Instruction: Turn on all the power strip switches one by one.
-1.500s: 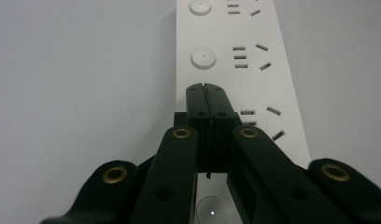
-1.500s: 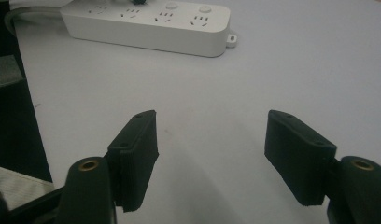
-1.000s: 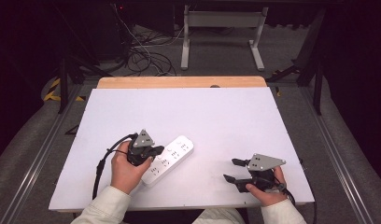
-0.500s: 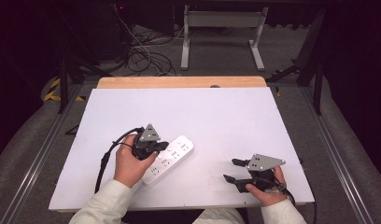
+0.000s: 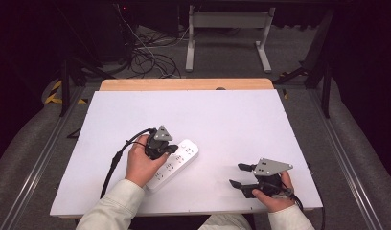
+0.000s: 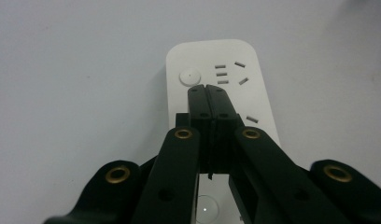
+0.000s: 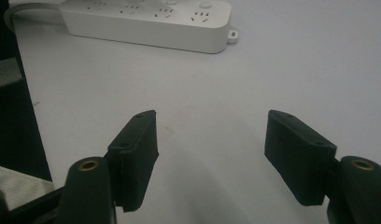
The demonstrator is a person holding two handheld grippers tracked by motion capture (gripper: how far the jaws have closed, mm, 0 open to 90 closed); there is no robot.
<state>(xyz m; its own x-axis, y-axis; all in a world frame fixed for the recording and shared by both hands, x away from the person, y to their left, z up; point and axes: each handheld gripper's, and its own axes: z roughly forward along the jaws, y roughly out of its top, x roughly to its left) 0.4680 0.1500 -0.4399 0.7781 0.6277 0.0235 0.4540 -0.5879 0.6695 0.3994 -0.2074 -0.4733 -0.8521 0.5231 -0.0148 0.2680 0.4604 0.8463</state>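
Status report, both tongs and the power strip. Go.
Left tongs shut, tips over the power strip beside its round button. Right tongs open, empty, low over the bare table. Nothing between them and the strip.

My left hand [image 5: 141, 163] sits at lower left of the high view, gripping the left gripper [image 5: 168, 149] with its jaws pressed flat together, tips pointing right. At lower right, my right hand [image 5: 272, 194] holds the right gripper [image 5: 235, 175] with jaws spread wide apart, pointing left. Pale sleeves [image 5: 112, 206] enter from the bottom edge.
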